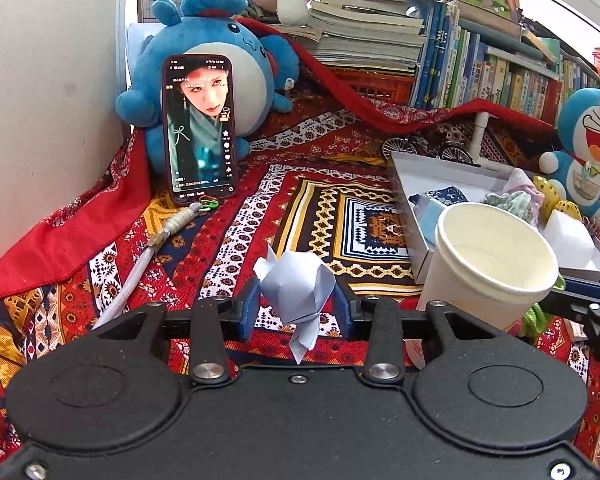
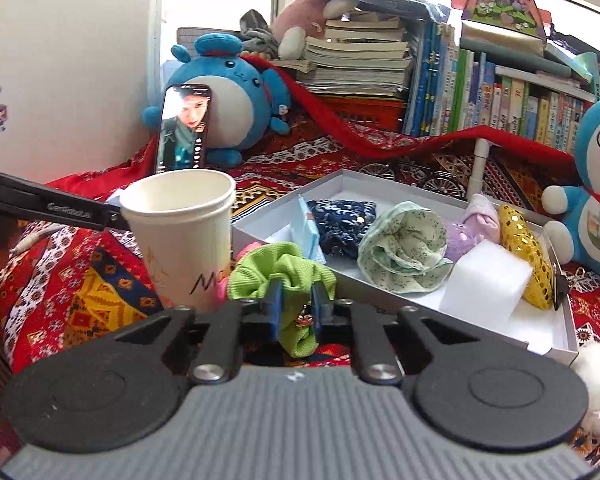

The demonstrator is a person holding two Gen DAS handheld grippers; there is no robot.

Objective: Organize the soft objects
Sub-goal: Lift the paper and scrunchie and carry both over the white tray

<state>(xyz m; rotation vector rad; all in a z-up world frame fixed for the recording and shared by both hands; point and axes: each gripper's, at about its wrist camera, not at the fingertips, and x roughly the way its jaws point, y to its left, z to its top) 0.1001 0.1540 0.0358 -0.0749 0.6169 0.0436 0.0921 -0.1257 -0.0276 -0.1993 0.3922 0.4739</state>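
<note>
My left gripper [image 1: 296, 302] is shut on a pale folded paper figure [image 1: 296, 280], held just above the patterned cloth. In the right wrist view my right gripper [image 2: 298, 306] is shut on a green scrunchie [image 2: 280, 270], right at the near rim of a shallow white box [image 2: 420, 194]. Inside the box lie a dark blue scrunchie [image 2: 342, 220], a pale green floral scrunchie [image 2: 404, 248], a blue face mask [image 2: 306, 232], a purple plush [image 2: 472, 228], a yellow sequin piece [image 2: 524, 256] and a white foam block [image 2: 484, 284].
A paper cup [image 2: 180, 232] stands left of the box, close to both grippers. A phone [image 1: 198, 128] leans on a blue plush [image 1: 220, 60] at the back left. Books [image 1: 480, 72] line the back, a Doraemon plush [image 1: 592, 148] sits at right, and a white cable [image 1: 148, 256] lies at left.
</note>
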